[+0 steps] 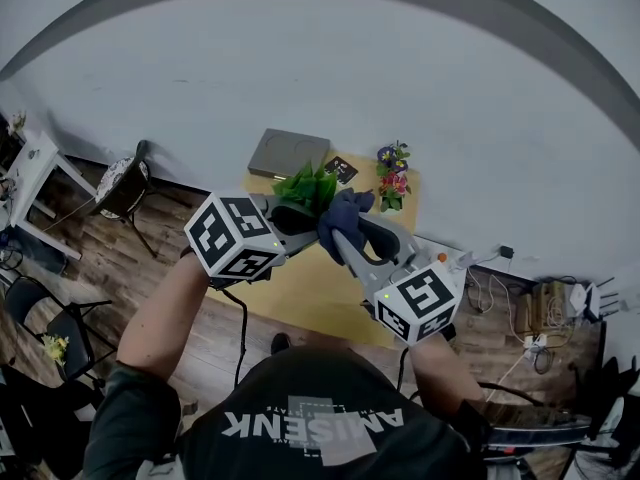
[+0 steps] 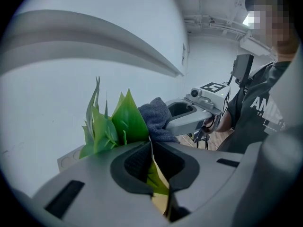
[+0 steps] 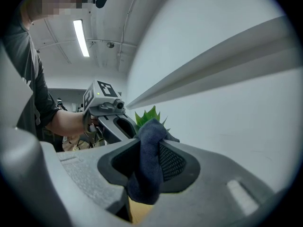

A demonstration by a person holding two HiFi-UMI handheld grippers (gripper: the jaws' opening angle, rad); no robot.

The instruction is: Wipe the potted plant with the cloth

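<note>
Two grippers meet at the plant point(image 1: 308, 184), whose green leaves rise at the far end of a yellow table point(image 1: 300, 293) by the white wall. Left of the plant, the left gripper point(image 2: 150, 144) has its jaws closed tight on one leaf, which runs down between the pads. Behind the plant and slightly left lies a flat grey box point(image 1: 288, 153). Just right of the plant, a dark blue cloth point(image 1: 346, 213) touches the leaves. The right gripper point(image 3: 151, 141) has the cloth pinched between its closed jaws, with a fold hanging below them. Further right of the plant stands a small bunch of coloured flowers point(image 1: 392, 178).
</note>
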